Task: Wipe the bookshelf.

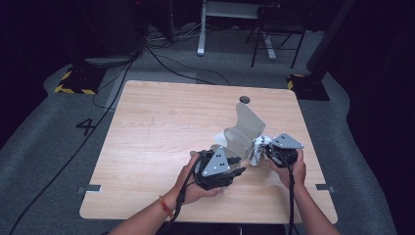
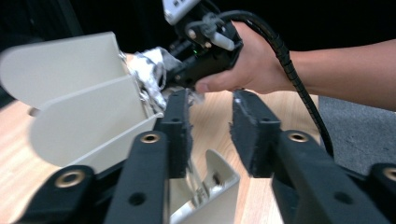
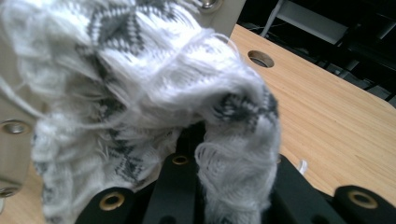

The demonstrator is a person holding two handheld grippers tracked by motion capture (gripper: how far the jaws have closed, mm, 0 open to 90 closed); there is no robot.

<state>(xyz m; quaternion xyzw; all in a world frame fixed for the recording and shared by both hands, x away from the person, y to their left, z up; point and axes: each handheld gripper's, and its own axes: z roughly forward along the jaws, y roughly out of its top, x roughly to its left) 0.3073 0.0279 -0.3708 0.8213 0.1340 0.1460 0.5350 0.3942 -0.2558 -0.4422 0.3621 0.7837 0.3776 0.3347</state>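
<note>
Gripping unlabelled knit cloth [image 3: 154,93], right gripper [image 1: 268,155]

Left gripper [image 1: 238,171] with jaws parted, right gripper [image 1: 261,152] clamped on knitted cloth [image 1: 258,147], both beside the beige rack [image 1: 243,129].

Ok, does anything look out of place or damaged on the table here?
Nothing looks damaged or spilled. The beige divider rack stands upright on the table. The right gripper is shut on a white-and-grey knitted cloth beside the rack; its loose, frayed-looking threads seem to be just the knit's fringe. The left gripper has nothing between its jaws.
</note>
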